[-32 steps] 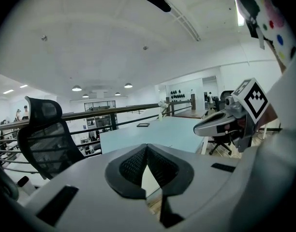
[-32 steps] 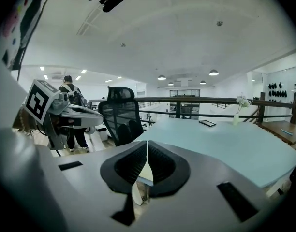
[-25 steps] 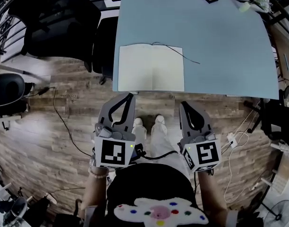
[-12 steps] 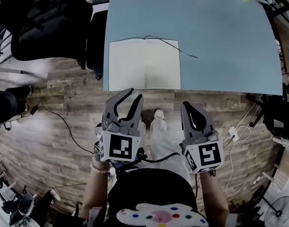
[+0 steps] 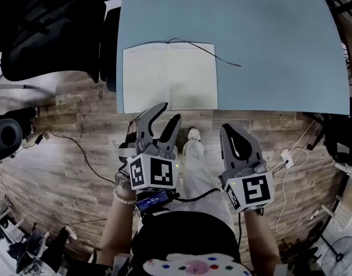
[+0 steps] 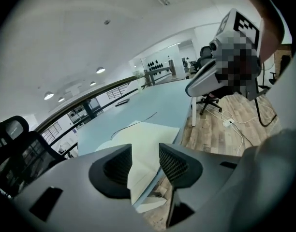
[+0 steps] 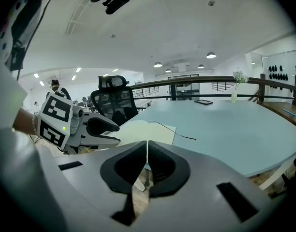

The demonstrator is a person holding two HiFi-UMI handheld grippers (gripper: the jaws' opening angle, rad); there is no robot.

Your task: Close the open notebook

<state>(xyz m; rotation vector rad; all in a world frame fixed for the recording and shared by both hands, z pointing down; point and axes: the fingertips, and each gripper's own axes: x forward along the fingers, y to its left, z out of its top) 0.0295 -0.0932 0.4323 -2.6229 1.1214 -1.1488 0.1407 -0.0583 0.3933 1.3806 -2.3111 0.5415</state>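
Wood floor [image 5: 67, 154] is showing under everything in the head view, with the blue table [image 5: 279, 50] filling the top. The open notebook [image 5: 169, 76] is lying flat right at the table's near edge, and a thin black cord [image 5: 219, 56] is trailing from its top out onto the table. Both grippers are hanging short of that edge, touching nothing.

Left gripper view: the left gripper [image 6: 145, 153] has just been spreading its jaws. They're standing wide apart with nothing between them, and the notebook is only showing through the gap, further on.

Right gripper view: the right gripper [image 7: 147, 149] is clenched tight on nothing, pointing at the notebook's near corner.

What I'm worrying about:
1. The notebook is sitting so near the edge that a drag on a page could be pulling it off toward the floor, unless the other gripper is pinning it.
2. Pinching 1 thin sheet instead of the cover is risking a crease or tear.
3. The cord could be getting trapped in the fold.
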